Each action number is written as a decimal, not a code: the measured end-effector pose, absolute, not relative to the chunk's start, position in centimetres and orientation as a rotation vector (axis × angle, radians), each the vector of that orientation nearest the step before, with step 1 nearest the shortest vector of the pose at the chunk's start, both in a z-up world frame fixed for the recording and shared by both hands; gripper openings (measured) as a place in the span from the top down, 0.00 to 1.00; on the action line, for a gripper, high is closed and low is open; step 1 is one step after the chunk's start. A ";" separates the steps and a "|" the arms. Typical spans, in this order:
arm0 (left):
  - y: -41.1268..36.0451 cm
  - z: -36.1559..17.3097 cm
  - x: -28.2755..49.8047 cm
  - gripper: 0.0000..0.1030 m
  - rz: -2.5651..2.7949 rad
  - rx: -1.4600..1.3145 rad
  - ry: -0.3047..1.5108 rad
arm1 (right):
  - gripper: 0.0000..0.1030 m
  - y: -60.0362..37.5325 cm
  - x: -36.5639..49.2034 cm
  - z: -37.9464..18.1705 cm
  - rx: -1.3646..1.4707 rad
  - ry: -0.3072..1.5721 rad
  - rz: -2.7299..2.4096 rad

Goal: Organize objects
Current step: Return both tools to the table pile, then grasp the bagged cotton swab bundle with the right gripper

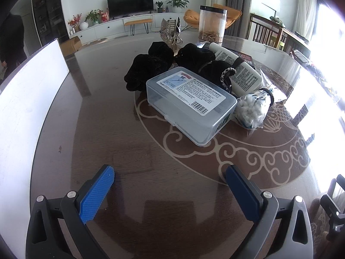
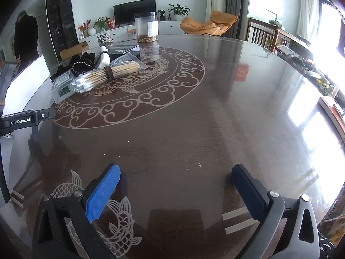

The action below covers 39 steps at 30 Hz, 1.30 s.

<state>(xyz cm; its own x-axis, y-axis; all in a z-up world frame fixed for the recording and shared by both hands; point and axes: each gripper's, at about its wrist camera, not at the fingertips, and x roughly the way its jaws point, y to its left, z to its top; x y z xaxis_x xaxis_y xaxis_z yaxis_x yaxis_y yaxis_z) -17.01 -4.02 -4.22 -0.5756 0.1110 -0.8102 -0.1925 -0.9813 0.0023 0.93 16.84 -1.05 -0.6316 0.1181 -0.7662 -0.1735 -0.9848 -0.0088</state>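
- Two grippers hover empty: the left gripper (image 1: 170,176) has its jaws spread wide over bare bench (image 1: 129,183), and the right gripper (image 2: 175,178) is likewise spread with nothing between its jaws.
- Just ahead of the left gripper, mid-frame, lies a clear plastic box (image 1: 189,105), probably the nearest thing to pick.
- Behind it, bunched in a heap awaiting sorting, sit black scrunchies (image 1: 155,64), a white bottle (image 1: 239,69) and a bag of cotton swabs (image 1: 252,108).
- A white board (image 1: 28,99) at left is cut off; labels are unreadable.
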 end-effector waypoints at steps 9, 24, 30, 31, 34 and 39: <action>-4.0 -4.2 -17.1 0.00 2.642 -1.349 0.134 | 0.00 16.9 1.3 -1.1 -1.251 0.090 2.713; -4.0 -4.2 -17.1 0.00 2.642 -1.350 0.134 | 0.00 17.2 1.2 -0.6 -1.311 0.136 2.720; -4.1 -4.2 -17.2 0.00 2.642 -1.350 0.134 | 0.04 17.8 -4.9 0.8 -1.439 0.588 2.768; -4.0 -4.2 -17.2 0.00 2.642 -1.350 0.134 | 0.06 17.2 -7.2 1.0 -1.479 0.623 2.788; -4.1 -4.2 -17.3 0.00 2.642 -1.350 0.134 | 0.18 14.9 -13.6 1.5 -1.579 0.696 2.808; -4.1 -4.2 -17.3 0.00 2.642 -1.349 0.134 | 0.31 11.8 -20.5 0.9 -1.604 0.658 2.724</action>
